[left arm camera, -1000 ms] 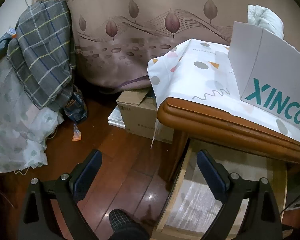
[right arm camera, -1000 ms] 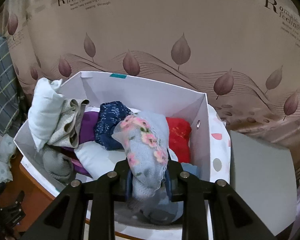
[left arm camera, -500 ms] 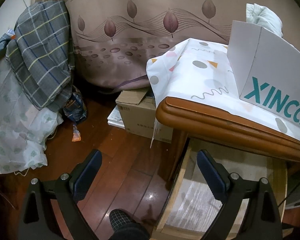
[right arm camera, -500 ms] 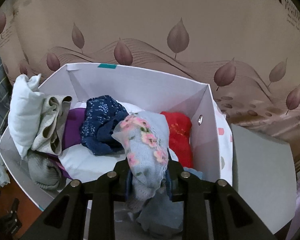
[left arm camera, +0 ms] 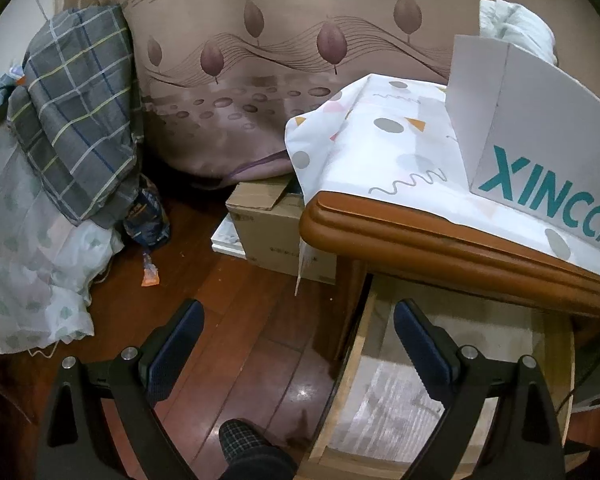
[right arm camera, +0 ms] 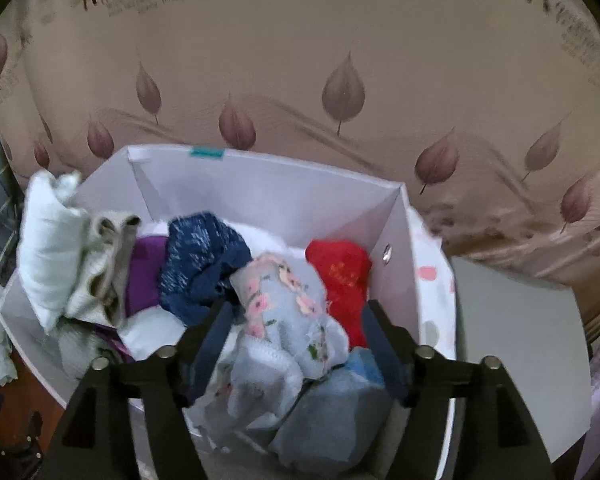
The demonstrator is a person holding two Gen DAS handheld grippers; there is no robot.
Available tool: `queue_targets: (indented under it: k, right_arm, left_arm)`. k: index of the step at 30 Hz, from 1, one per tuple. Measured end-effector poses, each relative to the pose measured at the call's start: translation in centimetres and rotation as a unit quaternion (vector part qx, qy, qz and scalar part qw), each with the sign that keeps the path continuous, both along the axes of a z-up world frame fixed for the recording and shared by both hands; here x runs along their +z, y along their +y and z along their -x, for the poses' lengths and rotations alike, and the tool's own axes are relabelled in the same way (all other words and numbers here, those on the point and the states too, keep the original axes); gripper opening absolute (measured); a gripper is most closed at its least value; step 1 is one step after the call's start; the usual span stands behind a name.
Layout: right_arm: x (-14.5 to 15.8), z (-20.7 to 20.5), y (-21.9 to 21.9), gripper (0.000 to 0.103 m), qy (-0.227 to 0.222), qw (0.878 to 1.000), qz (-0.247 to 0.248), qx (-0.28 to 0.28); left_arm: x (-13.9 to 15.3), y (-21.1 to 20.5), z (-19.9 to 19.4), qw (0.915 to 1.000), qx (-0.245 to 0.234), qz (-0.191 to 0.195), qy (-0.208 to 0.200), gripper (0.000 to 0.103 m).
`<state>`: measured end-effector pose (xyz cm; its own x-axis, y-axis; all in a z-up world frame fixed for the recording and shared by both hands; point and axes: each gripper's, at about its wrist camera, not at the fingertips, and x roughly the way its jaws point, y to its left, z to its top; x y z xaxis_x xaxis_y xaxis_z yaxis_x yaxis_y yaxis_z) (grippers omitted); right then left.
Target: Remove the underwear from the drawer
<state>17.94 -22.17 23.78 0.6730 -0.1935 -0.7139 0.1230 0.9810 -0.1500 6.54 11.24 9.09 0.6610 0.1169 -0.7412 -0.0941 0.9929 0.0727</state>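
Observation:
In the right wrist view a pale blue floral-lace underwear (right arm camera: 288, 312) lies loose in the white box (right arm camera: 260, 192), on other garments. My right gripper (right arm camera: 298, 320) hangs over it with its jaws opening; the pads stand clear on either side of the cloth. A navy piece (right arm camera: 204, 260), a red piece (right arm camera: 342, 276) and a purple piece (right arm camera: 146, 268) lie in the same box. In the left wrist view my left gripper (left arm camera: 298, 332) is open and holds nothing, above the floor and the open wooden drawer (left arm camera: 420, 396). The drawer's lined bottom shows bare.
The white box (left arm camera: 540, 148) stands on a patterned cloth (left arm camera: 380, 148) over the wooden dresser top (left arm camera: 420, 240). A cardboard carton (left arm camera: 276, 232) sits on the floor beside the dresser. A plaid blanket (left arm camera: 76, 112) hangs at the left. A person's slippered foot (left arm camera: 244, 444) shows below.
My right gripper's jaws have spread apart and let go of the floral underwear, which has dropped lower into the box. The left gripper has not moved.

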Motion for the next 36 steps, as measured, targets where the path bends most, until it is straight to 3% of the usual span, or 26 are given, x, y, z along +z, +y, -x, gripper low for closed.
queue_targets:
  k: [7,8,13,20,28,36]
  right_arm:
    - [3.8,6.7,1.4,0.077,-0.057,0.998,-0.03,0.026]
    - [4.0,7.8,1.5,0.081,-0.064,0.997,-0.032,0.027]
    - [3.9,13.9,2.6,0.082,-0.094,0.995,-0.02,0.024]
    - [-2.8,20.4,4.5,0.082,-0.061,0.998,-0.009,0.016]
    - [-10.5,23.2,6.3,0.082,0.0,1.0,-0.008,0.009]
    - [-13.8,24.4,7.2,0.082,0.029,0.999,-0.009,0.013]
  left_arm:
    - [-0.2,-0.9,0.3,0.9999,-0.014,-0.008,0.002,0.095]
    - [-0.2,-1.1,0.4,0.9998,-0.017,-0.012,0.004,0.095]
    - [0.4,-1.5,1.4,0.9993,-0.036,-0.009,-0.008,0.095]
    - [-0.3,-2.6,2.5,0.9987,-0.051,0.007,0.004,0.095]
    - [-1.3,-3.6,5.5,0.997,-0.074,-0.002,0.021,0.095]
    - [-2.6,-4.8,6.7,0.9952,-0.083,0.005,0.051,0.095]
